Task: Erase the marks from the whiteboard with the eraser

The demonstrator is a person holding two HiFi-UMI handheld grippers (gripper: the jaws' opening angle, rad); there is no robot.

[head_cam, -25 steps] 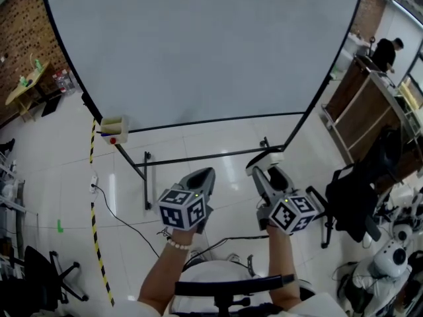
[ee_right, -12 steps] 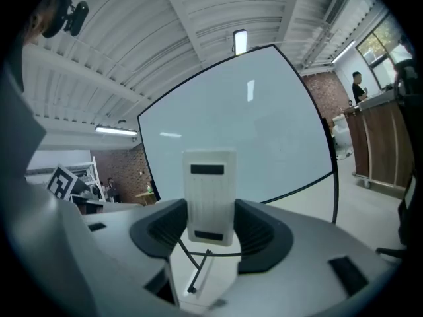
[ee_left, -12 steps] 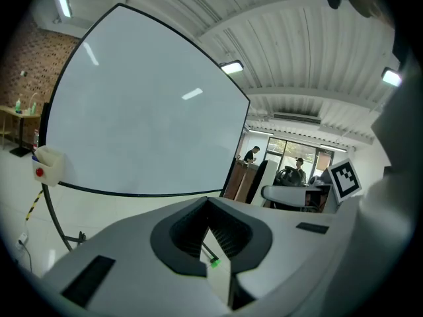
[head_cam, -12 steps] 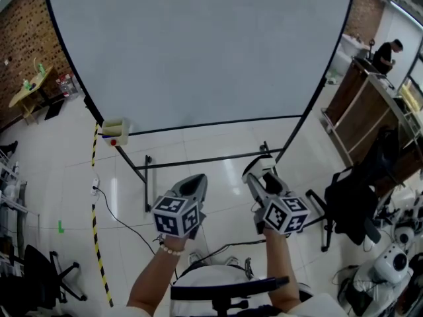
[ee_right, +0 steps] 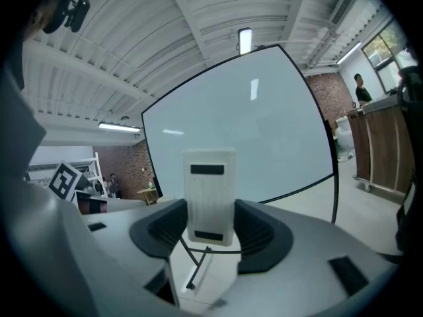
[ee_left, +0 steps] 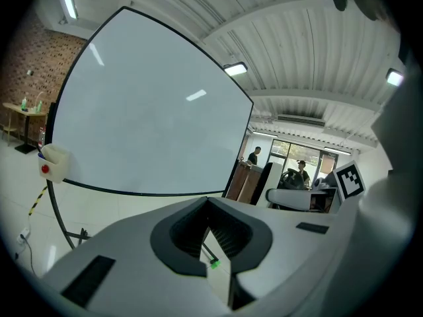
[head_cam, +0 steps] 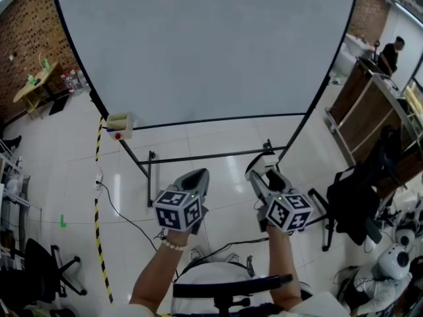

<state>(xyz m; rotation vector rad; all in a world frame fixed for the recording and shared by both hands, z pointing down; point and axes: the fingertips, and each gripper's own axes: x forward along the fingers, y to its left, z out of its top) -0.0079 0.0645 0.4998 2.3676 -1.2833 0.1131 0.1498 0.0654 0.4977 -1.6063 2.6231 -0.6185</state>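
Clamping the eraser upright between the jaws of the right gripper, pads pressed on its 2 long sides, its lower end tucked behind them. Left gripper pinched together at the tips with nothing between, only a thin slit of floor visible behind the pads. Both held low over white tiles, well apart from the whiteboard. Board's top edge cut off in the head view; impossible to tell whether any marks sit on its pale surface. Small box at the board's lower left corner, contents too small to identify beyond 1 red spot.
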